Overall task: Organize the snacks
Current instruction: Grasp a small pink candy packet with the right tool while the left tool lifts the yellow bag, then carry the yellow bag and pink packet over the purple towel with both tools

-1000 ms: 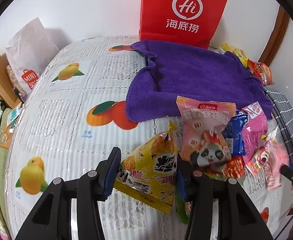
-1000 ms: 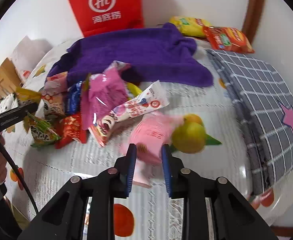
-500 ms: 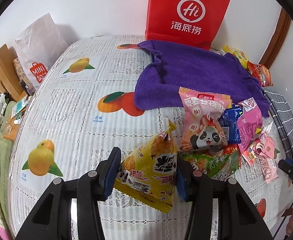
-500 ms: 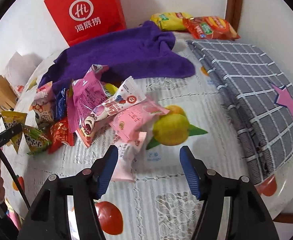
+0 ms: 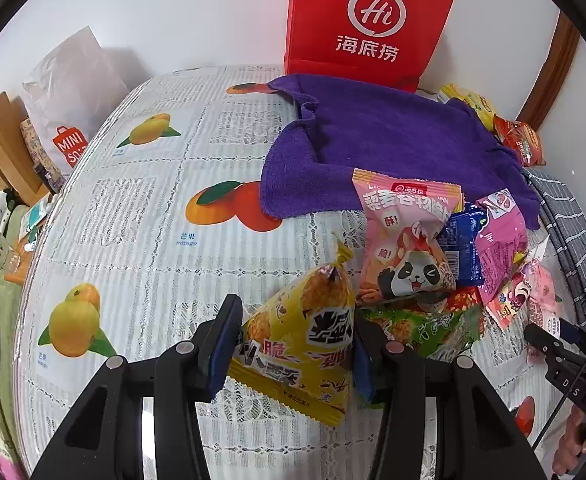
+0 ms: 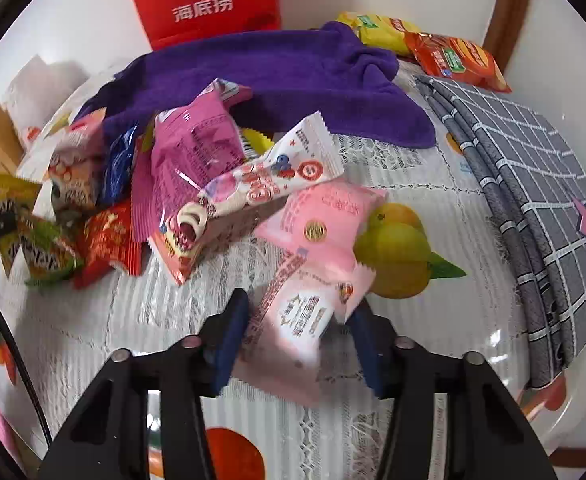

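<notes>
While the left gripper (image 5: 295,354) still clamps the yellow triangular snack bag (image 5: 301,344), the right gripper (image 6: 299,344), reopened, now straddles a pale pink wafer packet (image 6: 301,320), ready for pickup.

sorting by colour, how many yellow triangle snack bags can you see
1: the yellow triangle bag sits between the left gripper fingers, lifted beside the snack pile. Others may be buried in it.

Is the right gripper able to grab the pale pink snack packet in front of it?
Probably yes. The right gripper is open with the pale pink packet lying between its fingers on the tablecloth; nothing covers that near end, so closing should catch it.
</notes>
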